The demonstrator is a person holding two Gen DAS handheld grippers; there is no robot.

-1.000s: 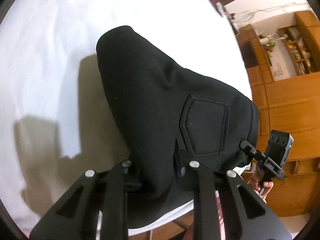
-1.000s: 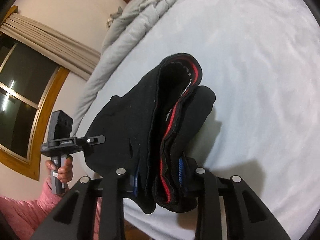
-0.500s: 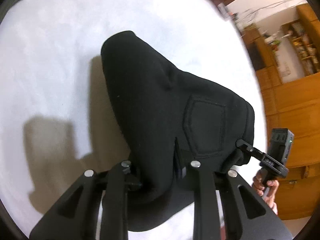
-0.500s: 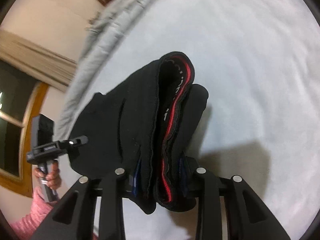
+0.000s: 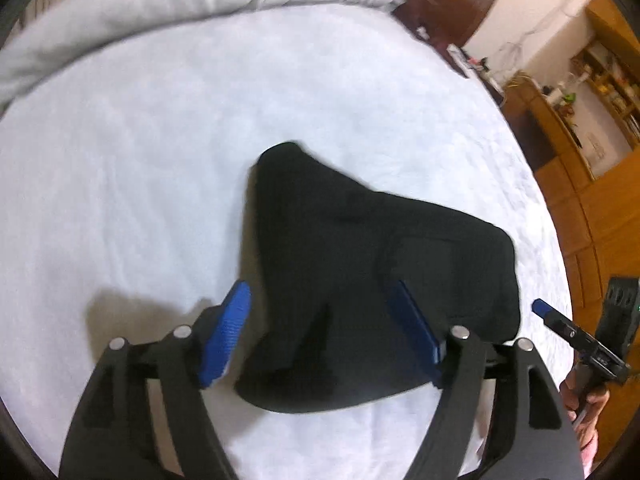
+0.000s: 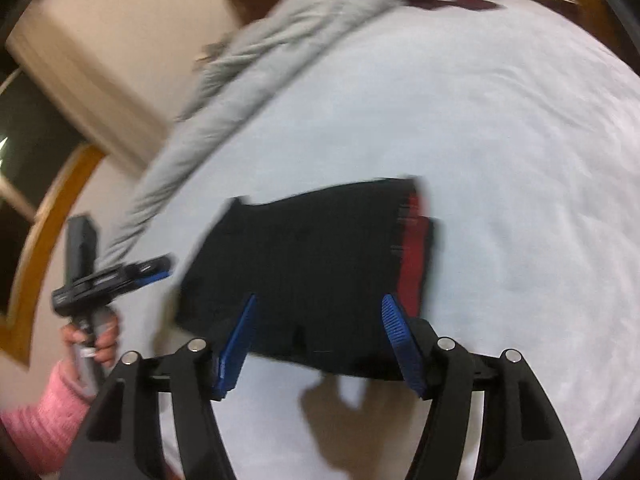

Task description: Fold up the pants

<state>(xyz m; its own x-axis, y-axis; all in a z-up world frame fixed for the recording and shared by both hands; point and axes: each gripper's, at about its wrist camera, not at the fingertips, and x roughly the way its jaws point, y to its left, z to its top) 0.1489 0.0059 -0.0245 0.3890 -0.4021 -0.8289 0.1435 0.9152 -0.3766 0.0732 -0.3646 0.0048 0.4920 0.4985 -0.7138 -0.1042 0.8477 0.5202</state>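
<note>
Black pants point(image 5: 360, 280) lie folded into a compact bundle on the white bed sheet point(image 5: 140, 160), near the sheet's near edge. All places below are relative to that bundle.

Left gripper point(image 5: 320, 320) hovers just over the bundle's near side, jaws spread wide, holding nothing. Its blue pads point(image 5: 226, 336) straddle the cloth: one off the bundle's left edge over the sheet, the other over the back-pocket area; can't tell if either touches. In the right wrist view the left gripper point(image 6: 154, 270) shows beyond the bundle's left side, held roughly level, fingers aimed at the cloth. Left hand point(image 6: 92, 332) wraps the handle from below w/ a pink sleeve point(image 6: 40, 420) at the wrist.

Right gripper point(image 6: 320, 332) sits at the bundle's near edge, jaws also wide apart & empty, blue pads on either side of the fold. A red waistband stripe point(image 6: 414, 264) shows at the bundle's right end. In the left wrist view the right gripper point(image 5: 544, 310) is just off the bundle's right side, tip pointing at it, apart from the cloth; right hand point(image 5: 584, 392) grips the handle low down.

Grey duvet point(image 5: 160, 8) is bunched well beyond the bundle, at the sheet's far end. Both views are motion-blurred.
</note>
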